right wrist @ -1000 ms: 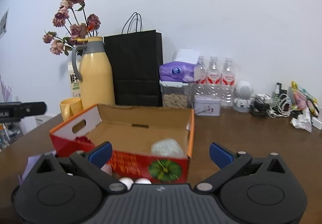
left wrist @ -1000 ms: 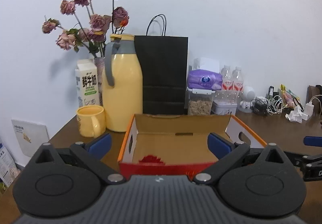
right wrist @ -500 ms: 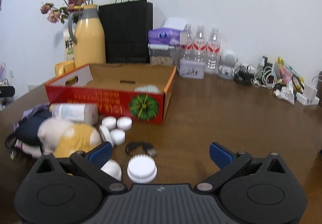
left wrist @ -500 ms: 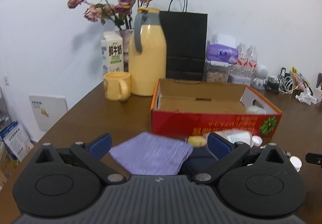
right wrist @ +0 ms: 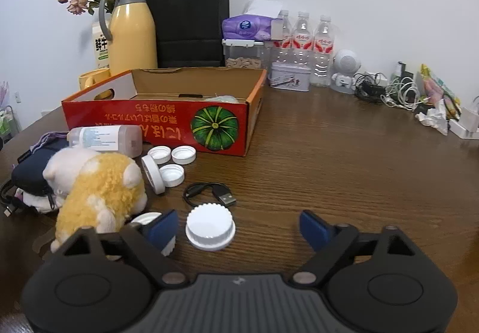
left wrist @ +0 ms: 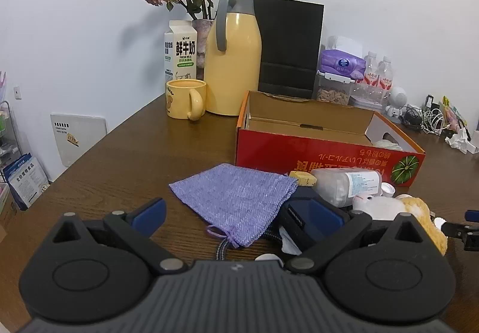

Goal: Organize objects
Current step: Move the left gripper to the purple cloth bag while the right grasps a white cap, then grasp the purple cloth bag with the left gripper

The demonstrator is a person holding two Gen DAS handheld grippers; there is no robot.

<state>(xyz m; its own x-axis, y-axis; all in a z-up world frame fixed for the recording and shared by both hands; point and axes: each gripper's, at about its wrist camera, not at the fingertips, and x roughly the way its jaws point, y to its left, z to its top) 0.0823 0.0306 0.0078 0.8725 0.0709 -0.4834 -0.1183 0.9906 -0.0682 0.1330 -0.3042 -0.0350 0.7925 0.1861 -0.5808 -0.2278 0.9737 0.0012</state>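
One brown wooden table point(right wrist: 329, 153) stands against a white wall. The open red cardboard box point(right wrist: 167, 120), printed with a pumpkin, holds a pale object. The milk carton point(left wrist: 180, 51) reads "FRESH MILK". Left gripper point(left wrist: 239, 213) spread wide above the purple pouch point(left wrist: 236, 198), grasping nothing. Right gripper point(right wrist: 238, 225) closing, a white lid point(right wrist: 210, 226) between its jaws, untouched.

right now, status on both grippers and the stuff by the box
Left gripper open over purple pouch. Right gripper closing, white lid between jaws, untouched. Plush toy crowds its left finger.
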